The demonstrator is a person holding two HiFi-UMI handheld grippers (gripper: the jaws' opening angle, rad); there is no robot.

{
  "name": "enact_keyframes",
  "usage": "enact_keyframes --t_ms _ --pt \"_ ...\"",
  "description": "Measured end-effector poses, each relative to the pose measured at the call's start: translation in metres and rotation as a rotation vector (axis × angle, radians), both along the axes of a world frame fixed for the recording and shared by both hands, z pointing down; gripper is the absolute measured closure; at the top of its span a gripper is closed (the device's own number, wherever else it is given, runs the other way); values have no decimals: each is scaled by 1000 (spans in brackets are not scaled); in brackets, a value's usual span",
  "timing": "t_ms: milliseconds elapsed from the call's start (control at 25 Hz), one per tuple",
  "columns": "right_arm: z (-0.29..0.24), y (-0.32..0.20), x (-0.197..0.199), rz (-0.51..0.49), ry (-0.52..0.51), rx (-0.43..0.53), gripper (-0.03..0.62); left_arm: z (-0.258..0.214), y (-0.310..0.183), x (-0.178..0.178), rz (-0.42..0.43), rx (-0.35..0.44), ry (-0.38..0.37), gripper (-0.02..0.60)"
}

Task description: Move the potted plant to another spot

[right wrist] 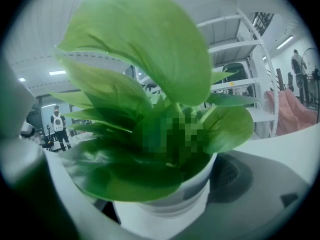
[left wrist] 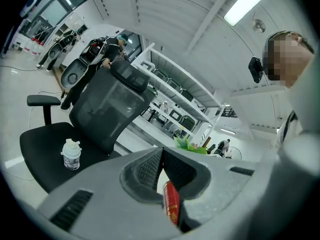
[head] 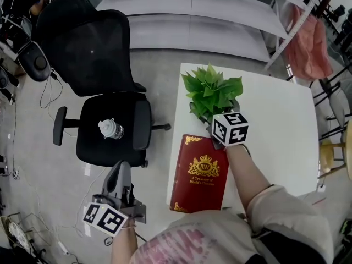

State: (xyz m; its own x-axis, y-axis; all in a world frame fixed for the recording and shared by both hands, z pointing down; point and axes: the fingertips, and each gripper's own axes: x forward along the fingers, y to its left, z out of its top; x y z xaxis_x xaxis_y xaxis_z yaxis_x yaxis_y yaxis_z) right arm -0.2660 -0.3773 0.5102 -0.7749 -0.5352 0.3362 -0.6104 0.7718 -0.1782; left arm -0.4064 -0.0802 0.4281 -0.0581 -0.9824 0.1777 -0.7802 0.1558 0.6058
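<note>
The potted plant point(head: 212, 89), broad green leaves in a white pot point(right wrist: 167, 211), stands near the left edge of the white table point(head: 275, 120). My right gripper point(head: 218, 120) reaches in from the near side, its tips hidden under the leaves. In the right gripper view the pot fills the space between the jaws of the right gripper point(right wrist: 160, 199), and the right pad point(right wrist: 228, 174) lies against its wall. My left gripper point(head: 122, 166) hangs off the table over the floor, shut and holding nothing. The left gripper point(left wrist: 161, 151) points toward the table, where the plant point(left wrist: 190, 145) shows small.
A red hardcover book point(head: 201, 172) lies on the table just in front of the plant, also seen as the book point(left wrist: 171, 204) past the left jaws. A black office chair point(head: 104, 120) with a small bottle point(head: 111, 128) on its seat stands left of the table. A shelf frame with a pink cloth point(head: 308, 43) stands behind.
</note>
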Motion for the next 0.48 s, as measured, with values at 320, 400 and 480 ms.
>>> enact_keyframes --t_ms 320,400,480 --pt "8 -3 3 27 -4 -40 26 -6 -10 -5 30 27 -1 578" --pt "10 -4 2 35 1 -51 26 -8 -13 -9 38 43 1 578" --pt "12 -4 -2 36 14 -53 26 -6 -16 -12 56 47 -4 578"
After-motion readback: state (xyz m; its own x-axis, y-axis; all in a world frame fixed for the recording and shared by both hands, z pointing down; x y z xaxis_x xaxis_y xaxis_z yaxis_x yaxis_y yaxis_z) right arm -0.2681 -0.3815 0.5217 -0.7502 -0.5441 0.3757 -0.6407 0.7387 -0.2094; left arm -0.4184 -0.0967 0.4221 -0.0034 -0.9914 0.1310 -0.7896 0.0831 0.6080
